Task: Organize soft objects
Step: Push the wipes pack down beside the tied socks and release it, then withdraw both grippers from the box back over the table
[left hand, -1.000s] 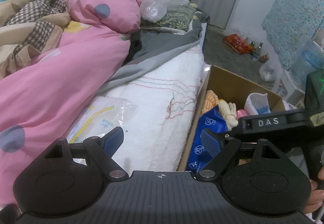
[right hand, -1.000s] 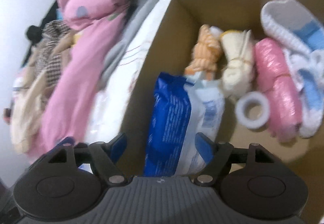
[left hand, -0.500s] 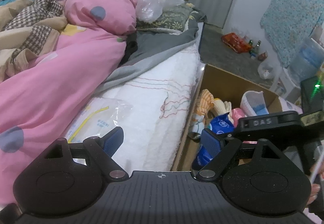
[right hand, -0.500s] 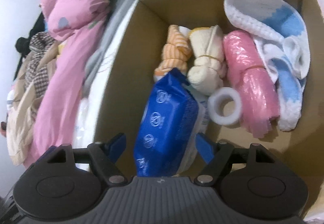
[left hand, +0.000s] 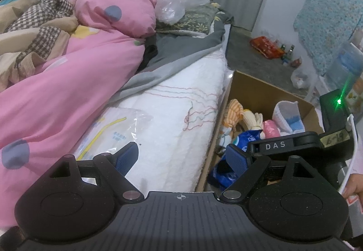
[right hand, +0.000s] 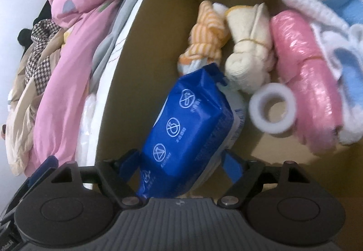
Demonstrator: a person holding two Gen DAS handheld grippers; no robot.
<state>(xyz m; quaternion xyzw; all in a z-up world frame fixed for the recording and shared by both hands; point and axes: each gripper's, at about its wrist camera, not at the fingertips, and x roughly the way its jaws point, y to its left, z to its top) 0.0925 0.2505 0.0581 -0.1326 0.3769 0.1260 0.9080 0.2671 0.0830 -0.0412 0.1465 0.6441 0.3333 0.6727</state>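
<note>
Bedside, cardboard box point(right hand: 140, 65) of soft things.
My right gripper point(right hand: 181, 161) clamps the blue wipes pack point(right hand: 188, 128); left gripper point(left hand: 181, 155) fingers spread, empty.

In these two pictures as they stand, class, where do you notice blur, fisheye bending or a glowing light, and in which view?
Right wrist view: the white tape roll and pink roll at right are smeared, while the blue wipes pack between the right gripper fingers reads sharper; the cardboard box wall curves. Left wrist view: mostly crisp, dark rounded corners, a green light flares at right.
</note>
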